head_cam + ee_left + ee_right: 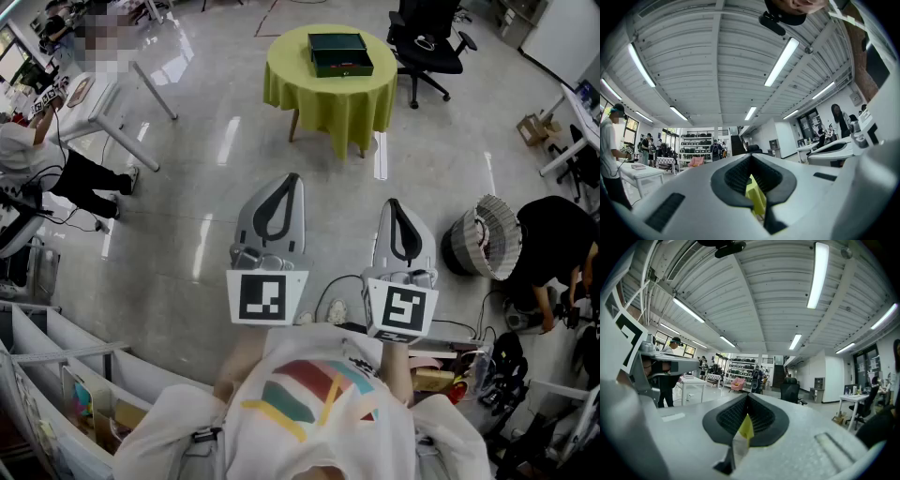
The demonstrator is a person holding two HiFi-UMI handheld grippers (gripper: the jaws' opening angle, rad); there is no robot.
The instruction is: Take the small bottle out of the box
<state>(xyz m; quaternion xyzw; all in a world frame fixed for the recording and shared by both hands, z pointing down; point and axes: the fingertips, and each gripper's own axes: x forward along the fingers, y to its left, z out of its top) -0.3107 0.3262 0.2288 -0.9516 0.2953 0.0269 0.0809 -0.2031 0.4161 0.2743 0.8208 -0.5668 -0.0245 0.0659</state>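
One dark green box lies flat on the round surface at the top of the head view. A yellow-green cloth drapes this surface. The small bottle cannot be made out in any view, and whether the box is open cannot be told.

A black office chair stands just right of the surface. A white table stands well to its left. Glossy grey floor separates the surface from both tools.

The left hand-held gripper is well apart from the box and points towards the surface. Its jaws are pressed together at the tips, with nothing pinched. The right hand-held gripper is beside it, roughly parallel. Its jaws are likewise pressed together and hold nothing. In each gripper view, the yellow-green cloth shows through the loop-shaped gap behind the closed tips.

At the right edge of the head view, a person in black bends over near the floor.
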